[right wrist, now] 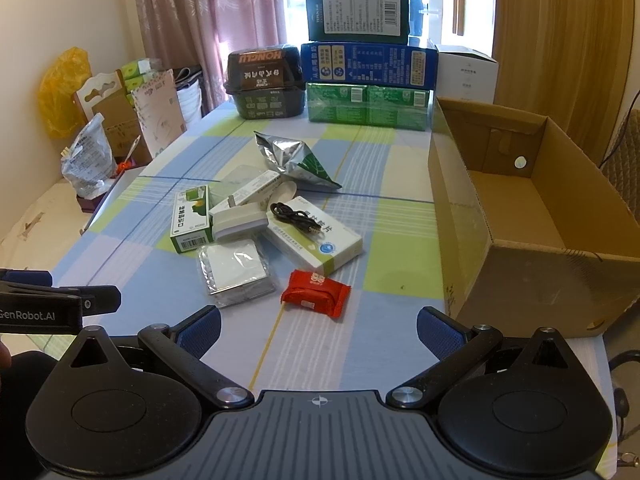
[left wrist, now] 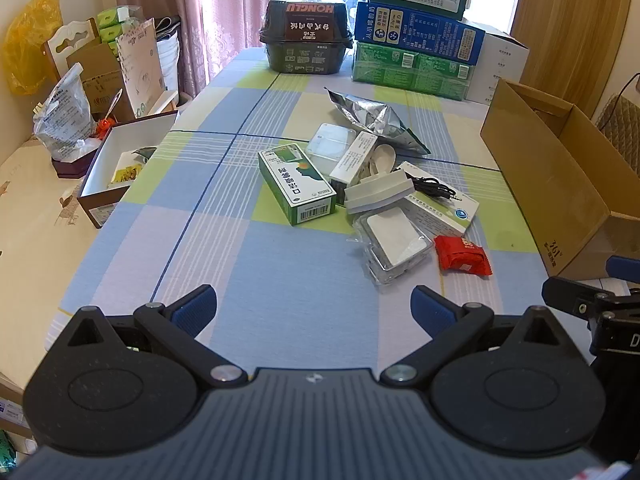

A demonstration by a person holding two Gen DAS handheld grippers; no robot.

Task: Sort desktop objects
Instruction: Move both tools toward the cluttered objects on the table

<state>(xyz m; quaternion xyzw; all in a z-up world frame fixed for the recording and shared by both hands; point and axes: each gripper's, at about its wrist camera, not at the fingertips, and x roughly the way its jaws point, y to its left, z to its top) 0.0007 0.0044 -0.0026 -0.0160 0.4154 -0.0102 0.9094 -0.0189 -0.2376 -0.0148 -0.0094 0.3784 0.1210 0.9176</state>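
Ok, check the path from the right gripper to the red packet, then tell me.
Nothing visible blocks it. The right gripper is open, and only bare tablecloth lies between it and the red packet. The bagged white item sits left of it, off the path.

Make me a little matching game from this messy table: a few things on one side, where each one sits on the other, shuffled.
Things:
1. black cable
2. red packet
3. cardboard box
4. dark green box

Places:
A. on top of the blue box
B. at the table's right edge, open and empty
C. lying on a white medicine box
D. nearest the right gripper, alone on the cloth

Pairs: 1-C, 2-D, 3-B, 4-A
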